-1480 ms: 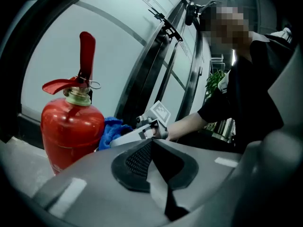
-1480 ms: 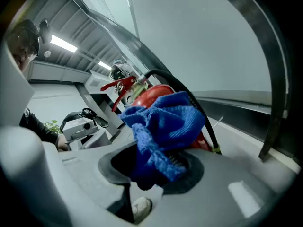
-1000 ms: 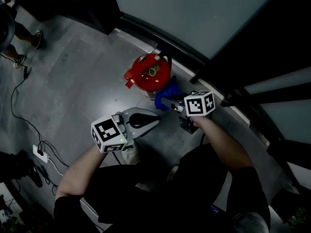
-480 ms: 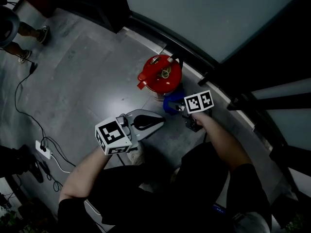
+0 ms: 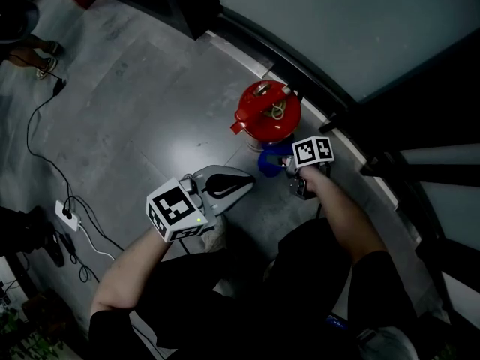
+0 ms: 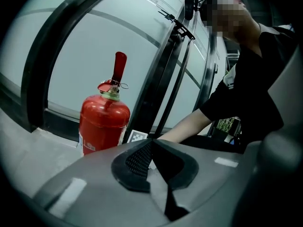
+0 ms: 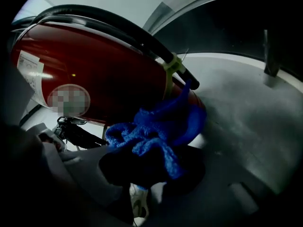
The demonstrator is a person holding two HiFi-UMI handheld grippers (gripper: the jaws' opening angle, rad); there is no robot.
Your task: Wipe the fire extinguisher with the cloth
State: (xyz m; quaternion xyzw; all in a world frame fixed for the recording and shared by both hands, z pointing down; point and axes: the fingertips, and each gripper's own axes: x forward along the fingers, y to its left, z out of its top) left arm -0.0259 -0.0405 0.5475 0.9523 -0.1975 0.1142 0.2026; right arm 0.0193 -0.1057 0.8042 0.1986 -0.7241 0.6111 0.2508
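Observation:
A red fire extinguisher (image 5: 268, 111) stands upright on the grey floor beside the dark window frame; its red lever and black hose show in the left gripper view (image 6: 104, 119). My right gripper (image 5: 276, 163) is shut on a blue cloth (image 5: 270, 158), which presses against the lower side of the extinguisher (image 7: 94, 79). The bunched cloth (image 7: 151, 136) fills the space between the jaws there. My left gripper (image 5: 238, 188) hangs shut and empty over the floor, short of the extinguisher and to its left.
A glass wall with a dark frame (image 5: 330, 88) runs behind the extinguisher. Cables (image 5: 37, 148) and a white power strip (image 5: 66, 216) lie on the floor at left. Another person's feet (image 5: 37, 55) show at the top left corner.
The right gripper with the cloth has slid lower along the extinguisher's side. The head view has shifted, so the extinguisher sits farther right. The left gripper has barely moved.

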